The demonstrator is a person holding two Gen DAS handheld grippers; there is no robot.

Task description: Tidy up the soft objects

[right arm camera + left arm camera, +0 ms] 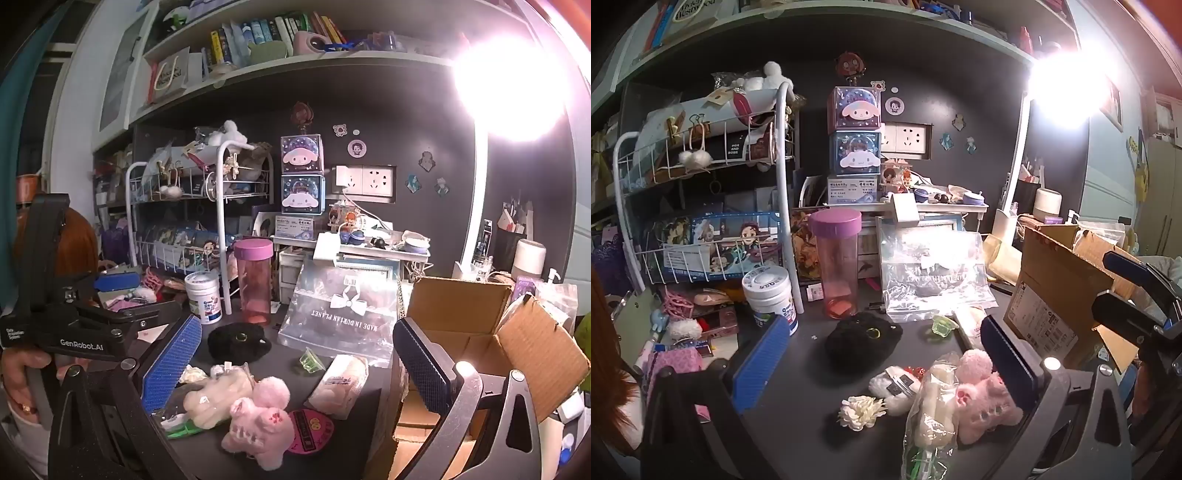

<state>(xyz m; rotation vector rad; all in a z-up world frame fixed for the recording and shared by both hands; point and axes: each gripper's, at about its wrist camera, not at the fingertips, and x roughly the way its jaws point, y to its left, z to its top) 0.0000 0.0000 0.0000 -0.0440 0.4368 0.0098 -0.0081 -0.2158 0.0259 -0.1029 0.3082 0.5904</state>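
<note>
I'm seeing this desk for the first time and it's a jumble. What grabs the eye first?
The glaring white desk lamp at upper right. Then the fluffy pink plush toy lying front and centre on the dark desk, between the right gripper's open blue pads, with the open brown cardboard box to its right.

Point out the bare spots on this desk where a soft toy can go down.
Bare desktop lies between the black pouch, the white flower and the left claw. The open box looks empty. Crowded: around the pink plush and below the rack.
</note>
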